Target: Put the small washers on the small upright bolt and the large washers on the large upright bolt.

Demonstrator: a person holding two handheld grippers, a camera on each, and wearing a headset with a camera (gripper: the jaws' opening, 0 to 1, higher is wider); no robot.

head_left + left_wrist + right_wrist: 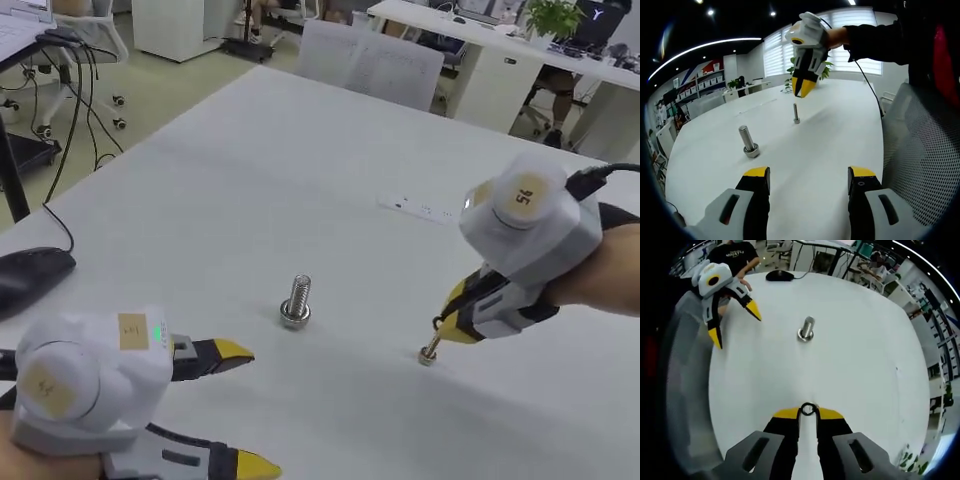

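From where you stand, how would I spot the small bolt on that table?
On the white table, two bolts stand upright. The small bolt is just below the right hand-held gripper, which pinches a washer. It is thinner than the large bolt mid-table.

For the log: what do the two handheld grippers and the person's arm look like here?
Both have white-grey moulded bodies and black jaws with yellow tips. The left gripper carries a round tan sticker and a small green light. The right gripper has a numbered sticker and a black cable trailing back. The arm behind it wears a dark sleeve.
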